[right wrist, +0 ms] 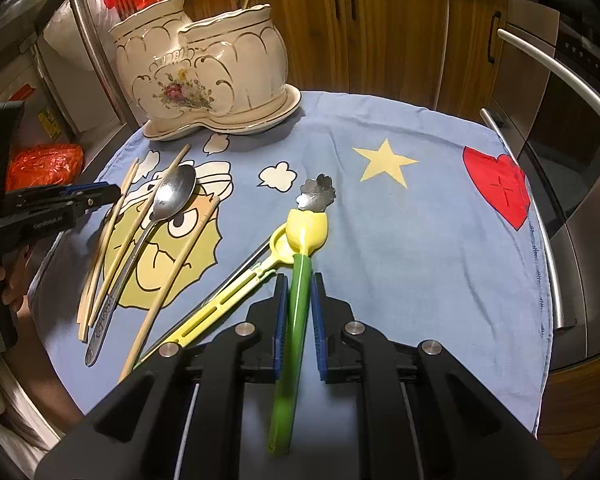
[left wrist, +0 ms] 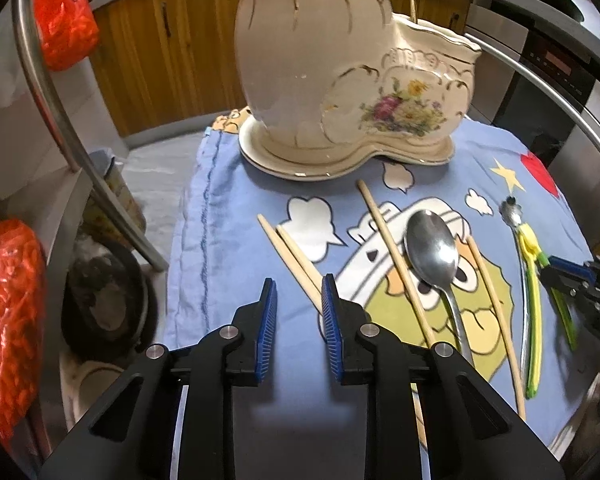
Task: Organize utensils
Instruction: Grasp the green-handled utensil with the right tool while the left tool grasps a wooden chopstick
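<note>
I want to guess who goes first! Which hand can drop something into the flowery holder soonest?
Probably the right. The right hand-held gripper is already shut on the green-handled tulip spoon. The left hand-held gripper sits by the chopsticks, but nothing shows between its pads.

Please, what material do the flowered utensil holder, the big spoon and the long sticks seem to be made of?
Utensil holder: likely glazed ceramic; glossy cream surface, gold lines, painted flowers.
Big spoon: probably polished steel; it reflects light like a mirror.
Long sticks: likely bare wood or bamboo chopsticks; pale tan and matte.
</note>
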`<state>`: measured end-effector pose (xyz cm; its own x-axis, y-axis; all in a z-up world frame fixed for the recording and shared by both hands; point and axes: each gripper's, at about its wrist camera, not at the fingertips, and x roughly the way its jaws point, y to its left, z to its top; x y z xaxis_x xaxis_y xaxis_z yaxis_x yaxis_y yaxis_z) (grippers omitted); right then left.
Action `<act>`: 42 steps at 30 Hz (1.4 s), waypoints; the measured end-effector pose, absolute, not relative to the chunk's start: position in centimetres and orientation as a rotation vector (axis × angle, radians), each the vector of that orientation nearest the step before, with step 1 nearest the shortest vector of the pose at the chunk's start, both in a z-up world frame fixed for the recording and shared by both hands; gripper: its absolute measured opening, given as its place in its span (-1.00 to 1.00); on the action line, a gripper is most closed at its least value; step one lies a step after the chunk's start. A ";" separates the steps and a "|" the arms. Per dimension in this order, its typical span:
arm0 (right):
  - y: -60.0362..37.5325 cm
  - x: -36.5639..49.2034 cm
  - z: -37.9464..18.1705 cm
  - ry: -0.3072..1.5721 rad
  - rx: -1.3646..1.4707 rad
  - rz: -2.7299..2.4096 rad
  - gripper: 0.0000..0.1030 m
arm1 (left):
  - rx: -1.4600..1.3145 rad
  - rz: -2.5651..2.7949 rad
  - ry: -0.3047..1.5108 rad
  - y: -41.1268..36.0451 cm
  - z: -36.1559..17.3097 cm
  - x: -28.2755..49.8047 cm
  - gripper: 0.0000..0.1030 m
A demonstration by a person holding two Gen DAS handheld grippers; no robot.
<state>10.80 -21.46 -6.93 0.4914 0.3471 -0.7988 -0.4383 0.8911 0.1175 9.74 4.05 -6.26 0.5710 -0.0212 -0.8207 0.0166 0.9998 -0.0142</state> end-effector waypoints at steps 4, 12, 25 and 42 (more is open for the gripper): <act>-21.5 10.9 -6.9 0.944 -0.102 0.475 -0.77 | 0.014 -0.019 0.954 4.1 -6.3 10.5 -0.68; -21.8 10.7 -6.5 0.934 -0.108 0.467 -0.77 | -0.019 -0.033 0.997 4.7 -6.4 10.8 -0.71; -21.8 11.1 -6.8 0.944 -0.106 0.468 -0.77 | 0.079 -0.084 1.012 2.8 -6.8 9.9 -0.71; -22.9 10.3 -4.5 0.854 -0.012 0.483 -0.81 | 0.004 -0.110 0.920 3.9 -5.2 8.5 -0.92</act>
<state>10.28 -22.92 -4.49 0.5564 0.4042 -0.7260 -0.4136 0.8925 0.1798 8.51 3.92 -5.17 0.6004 -0.0930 -0.7943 0.0967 0.9944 -0.0434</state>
